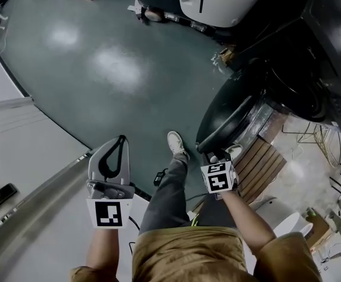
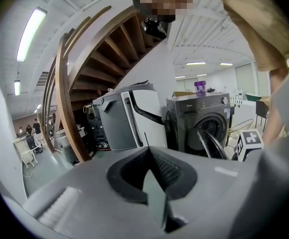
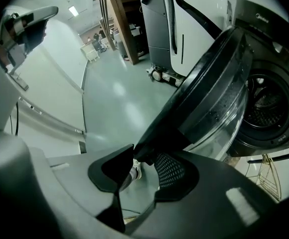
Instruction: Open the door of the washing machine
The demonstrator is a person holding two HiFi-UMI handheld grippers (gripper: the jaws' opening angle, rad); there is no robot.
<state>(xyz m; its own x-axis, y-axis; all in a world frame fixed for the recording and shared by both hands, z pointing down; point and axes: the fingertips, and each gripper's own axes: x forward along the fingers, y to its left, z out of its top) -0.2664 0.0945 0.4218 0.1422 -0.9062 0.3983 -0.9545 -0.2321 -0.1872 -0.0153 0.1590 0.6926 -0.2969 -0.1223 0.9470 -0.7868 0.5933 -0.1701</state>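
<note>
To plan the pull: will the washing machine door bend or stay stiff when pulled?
Likely stiff: the door has a thick dark rim around domed glass. Its smooth rim might slip in the right claw.

Glossy grey-green floor (image 1: pixel 100 69) seen spread ahead of left tongs (image 1: pixel 121 143) and right tongs (image 3: pixel 143 161), ceiling glare reflected on it. White-and-black unit (image 1: pixel 217 4) stood well ahead of right tongs. Slatted wooden pallet (image 1: pixel 264 163) laid just right of right tongs; wire rack (image 1: pixel 320 137) placed further right. Wooden staircase (image 2: pixel 84 68) seen rising ahead-left of left tongs. Purple cup (image 2: pixel 200 87) perched high, ahead-right of left tongs. People (image 2: pixel 32 128) gathered far off left. Strip light (image 2: pixel 29 34) mounted overhead.
</note>
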